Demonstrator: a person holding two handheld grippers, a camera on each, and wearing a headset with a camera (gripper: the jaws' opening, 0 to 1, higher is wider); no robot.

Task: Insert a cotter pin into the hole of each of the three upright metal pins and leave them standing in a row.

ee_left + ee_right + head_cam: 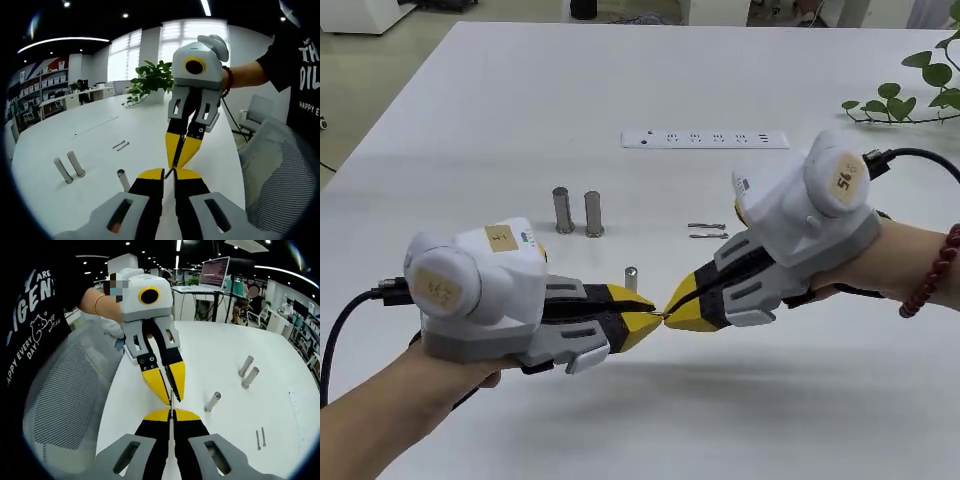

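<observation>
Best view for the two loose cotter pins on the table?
Head view: the loose cotter pins lie side by side, unobstructed. Both gripper views show them small and distant.

We are reading "56" on the right gripper's (pixel 670 311) yellow sticker (pixel 846 178). We are also reading "HAPPY E" on the black shirt (pixel 302 80).

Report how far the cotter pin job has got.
Done: nothing visibly fitted. In hand: left gripper and right gripper pinch one cotter pin tip to tip. Left: two spare cotter pins lie unused; the three metal pins stand, one apart from the pair, not in a row.
</observation>
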